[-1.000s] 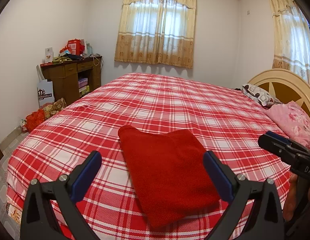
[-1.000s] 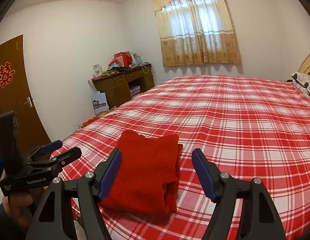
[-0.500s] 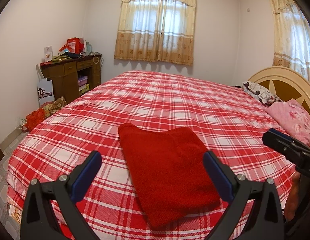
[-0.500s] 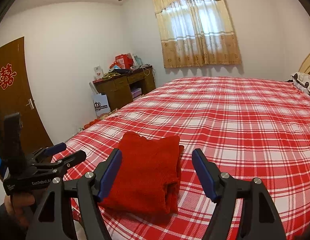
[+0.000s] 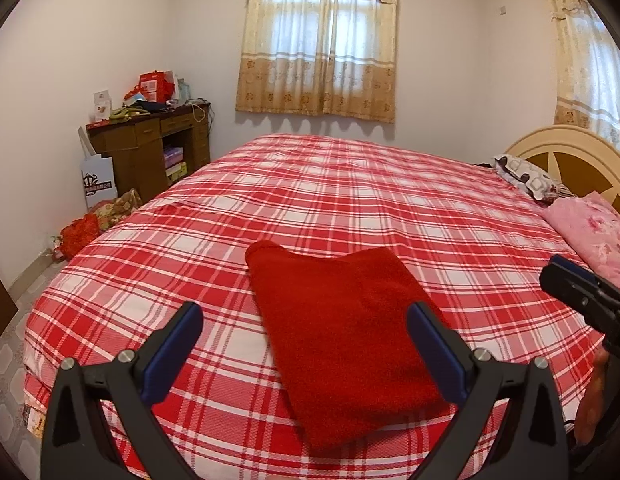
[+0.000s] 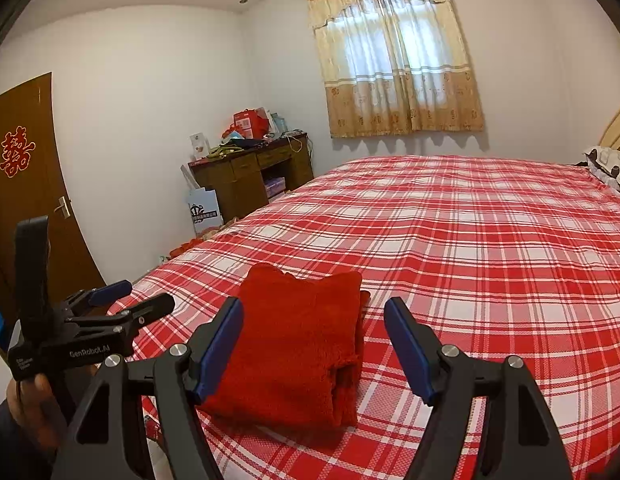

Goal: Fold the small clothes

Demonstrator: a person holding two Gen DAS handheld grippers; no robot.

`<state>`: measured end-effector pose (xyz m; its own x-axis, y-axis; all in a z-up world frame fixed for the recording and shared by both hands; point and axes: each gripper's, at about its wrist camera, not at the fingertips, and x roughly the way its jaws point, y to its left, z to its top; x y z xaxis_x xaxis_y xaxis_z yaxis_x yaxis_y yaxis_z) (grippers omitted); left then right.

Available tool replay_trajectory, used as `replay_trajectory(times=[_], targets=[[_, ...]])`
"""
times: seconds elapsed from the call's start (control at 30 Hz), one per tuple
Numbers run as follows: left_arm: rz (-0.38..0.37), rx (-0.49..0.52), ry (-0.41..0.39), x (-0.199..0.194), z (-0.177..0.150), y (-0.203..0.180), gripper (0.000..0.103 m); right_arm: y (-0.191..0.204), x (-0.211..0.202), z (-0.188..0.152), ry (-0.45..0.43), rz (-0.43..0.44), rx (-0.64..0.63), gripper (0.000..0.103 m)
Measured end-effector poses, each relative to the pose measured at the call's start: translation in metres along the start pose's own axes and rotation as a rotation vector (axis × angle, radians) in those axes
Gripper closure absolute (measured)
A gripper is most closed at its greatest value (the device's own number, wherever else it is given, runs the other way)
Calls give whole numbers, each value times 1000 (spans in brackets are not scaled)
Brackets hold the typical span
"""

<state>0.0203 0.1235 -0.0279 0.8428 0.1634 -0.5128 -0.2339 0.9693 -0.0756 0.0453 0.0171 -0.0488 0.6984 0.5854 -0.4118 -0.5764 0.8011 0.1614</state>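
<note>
Desk point(image 5: 150, 148) sits at 10 o'clock against the wall, bed point(image 5: 349, 200) fills the middle, pink bedding point(image 5: 593, 232) at 3 o'clock by the headboard. Red garment point(image 5: 341, 328) lies folded flat near the bed's front edge, approx 6 o'clock, w/ stacked layers showing on its right side in the right wrist view. Left hand-held gripper point(image 5: 304, 354): jaws apart, nothing in them, above the cloth. Right hand-held gripper point(image 6: 313, 346): jaws apart too, empty, not touching. Looks like the fold is basically done. If another fold is wanted, I'd pinch both near corners thru all layers, lift low, bring them to the far edge evenly so layers don't slide.
</note>
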Motion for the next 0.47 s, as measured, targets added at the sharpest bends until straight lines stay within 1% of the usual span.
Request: replay_trajectory(times=[0.37,0.47], targets=[[58,-51,-28,-1,2,22,0,4,3,0,5,10,-14,29],[67,-42,-40,-1,2,24,0,4,4,-1,6,11,-12,29]])
